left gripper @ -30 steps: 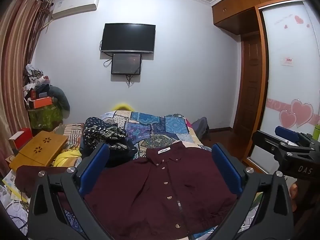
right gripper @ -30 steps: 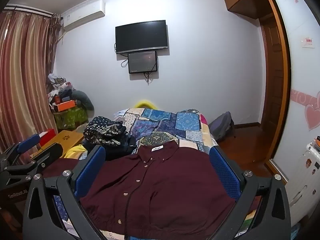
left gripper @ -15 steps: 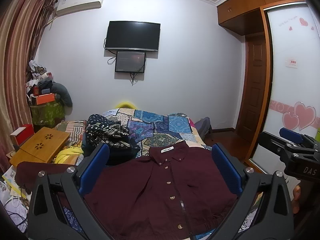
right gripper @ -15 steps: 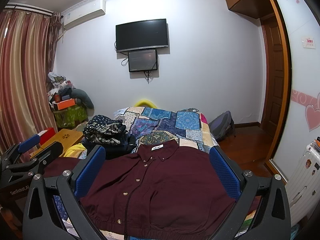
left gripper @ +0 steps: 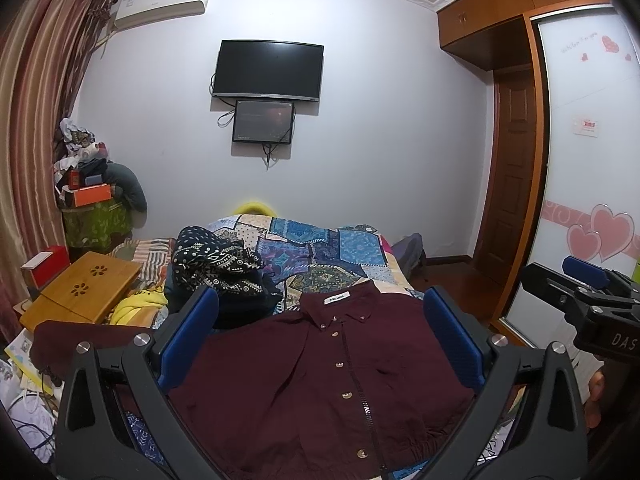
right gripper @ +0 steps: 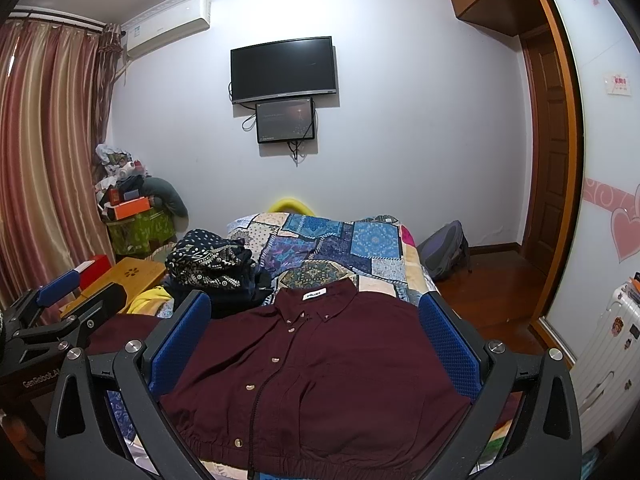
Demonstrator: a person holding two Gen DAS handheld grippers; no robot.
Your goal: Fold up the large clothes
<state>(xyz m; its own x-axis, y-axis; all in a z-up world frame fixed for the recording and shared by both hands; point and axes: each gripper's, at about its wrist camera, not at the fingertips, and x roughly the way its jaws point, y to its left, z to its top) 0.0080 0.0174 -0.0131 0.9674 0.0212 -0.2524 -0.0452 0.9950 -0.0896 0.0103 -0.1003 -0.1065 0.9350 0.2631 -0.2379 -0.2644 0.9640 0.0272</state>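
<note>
Left wrist view takes in the whole bed (left gripper: 328, 248) first, its patchwork quilt running back toward the wall, and that broad flat top is, I judge, why the work is laid out on it. Spread over the near end lies the maroon shirt (left gripper: 320, 376), front up, buttoned, collar and label toward the far wall and the elastic hem toward me, with one sleeve stretched out flat to my left (left gripper: 88, 340); laid open like this, its sleeves and sides are easy to reach for folding. Beyond its left shoulder sits a pile of dark patterned clothes (left gripper: 216, 264), just beside the shirt. My left gripper (left gripper: 320, 340) hangs above the shirt with its blue pads wide apart and nothing between them, not touching the cloth. From the right wrist view my right gripper (right gripper: 316, 344) is the same: spread wide, empty, poised over the chest of the shirt. Both are held side by side facing the collar, which looks to me like lining up before the first fold, not yet begun.
</note>
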